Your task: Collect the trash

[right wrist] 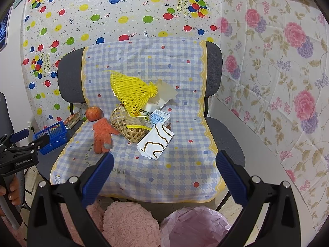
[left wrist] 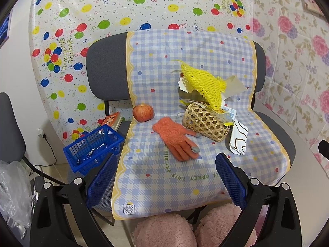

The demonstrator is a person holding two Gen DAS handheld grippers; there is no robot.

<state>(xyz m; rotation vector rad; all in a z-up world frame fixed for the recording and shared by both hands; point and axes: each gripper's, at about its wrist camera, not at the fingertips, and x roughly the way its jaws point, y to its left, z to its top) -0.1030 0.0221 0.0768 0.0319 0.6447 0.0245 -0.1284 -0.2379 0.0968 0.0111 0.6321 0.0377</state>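
A tipped woven basket [left wrist: 205, 123] [right wrist: 128, 127] lies on the checked chair cover, spilling trash: a yellow foam net [left wrist: 202, 84] [right wrist: 131, 94], paper scraps [left wrist: 235, 84], small packets [right wrist: 159, 117] and a white wrapper with brown lines [left wrist: 238, 138] [right wrist: 155, 142]. A pink-lined bin [right wrist: 195, 226] stands below the seat front. My left gripper [left wrist: 164, 177] is open and empty, short of the seat's front edge. My right gripper [right wrist: 164, 170] is open and empty above the seat front. The left gripper also shows at the left edge of the right wrist view [right wrist: 30, 138].
An orange glove [left wrist: 176, 140] [right wrist: 101, 135] and an apple [left wrist: 143, 112] [right wrist: 94, 113] lie left of the basket. A blue plastic basket [left wrist: 92, 146] [right wrist: 52, 136] and a booklet [left wrist: 112, 119] sit on the neighbouring chair. Pink fluffy slippers [left wrist: 164, 232] show below.
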